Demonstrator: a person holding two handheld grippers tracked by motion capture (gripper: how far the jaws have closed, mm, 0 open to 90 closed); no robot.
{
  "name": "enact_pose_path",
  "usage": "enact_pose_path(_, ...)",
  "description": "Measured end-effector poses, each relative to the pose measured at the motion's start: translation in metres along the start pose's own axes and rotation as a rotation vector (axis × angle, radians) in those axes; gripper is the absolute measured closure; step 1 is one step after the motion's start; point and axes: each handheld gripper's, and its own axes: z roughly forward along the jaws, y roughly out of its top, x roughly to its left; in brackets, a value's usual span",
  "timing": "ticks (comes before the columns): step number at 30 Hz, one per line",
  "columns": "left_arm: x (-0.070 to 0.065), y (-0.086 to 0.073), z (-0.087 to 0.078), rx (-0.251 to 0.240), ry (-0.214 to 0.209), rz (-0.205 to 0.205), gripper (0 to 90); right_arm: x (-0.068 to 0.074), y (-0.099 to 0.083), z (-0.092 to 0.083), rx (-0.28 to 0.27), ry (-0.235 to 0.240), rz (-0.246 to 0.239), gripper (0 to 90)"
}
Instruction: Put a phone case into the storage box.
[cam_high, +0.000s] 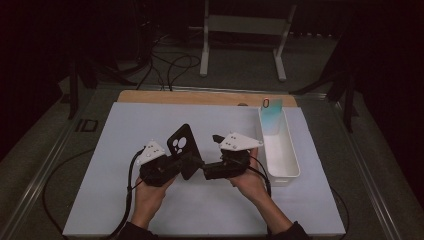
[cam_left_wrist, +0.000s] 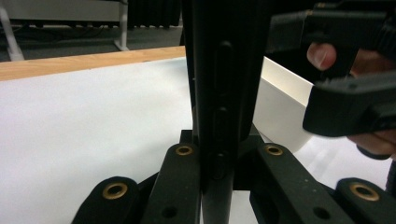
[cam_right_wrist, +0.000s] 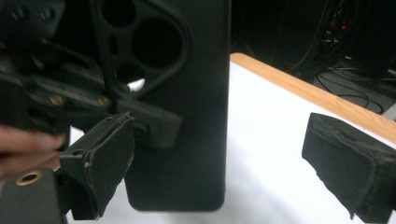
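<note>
While left gripper (cam_high: 176, 162) pinches phone case (cam_high: 183, 145) mid-frame | right gripper (cam_right_wrist: 224, 163) jaws spread beside it | white bin (cam_high: 287, 162) right: case not yet in.

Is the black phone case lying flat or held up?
Held up: the phone case stands clamped in the left gripper, above the white table.

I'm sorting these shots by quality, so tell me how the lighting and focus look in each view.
High view: dim and dark at the edges, the white table lit evenly, the black phone case fairly sharp. Left gripper view: the case stands edge-on, close and soft, in near silhouette against the bright table. Right gripper view: the case and the right gripper's fingers are blurred, the background dark.
</note>
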Motion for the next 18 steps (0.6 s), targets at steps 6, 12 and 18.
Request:
enact_pose_path(6,-0.002,0.000,0.002,0.003,0.000,0.005,84.5,0.005,0.011,0.004,-0.019,0.015,0.006,9.5)
enact_pose_path(12,-0.004,0.000,0.003,0.005,-0.001,0.009,84.5,0.010,0.019,0.010,-0.023,0.025,0.009,9.4)
enact_pose_path(18,-0.005,0.000,0.003,0.007,-0.001,0.014,84.5,0.014,0.024,0.017,-0.016,0.032,0.005,8.9)
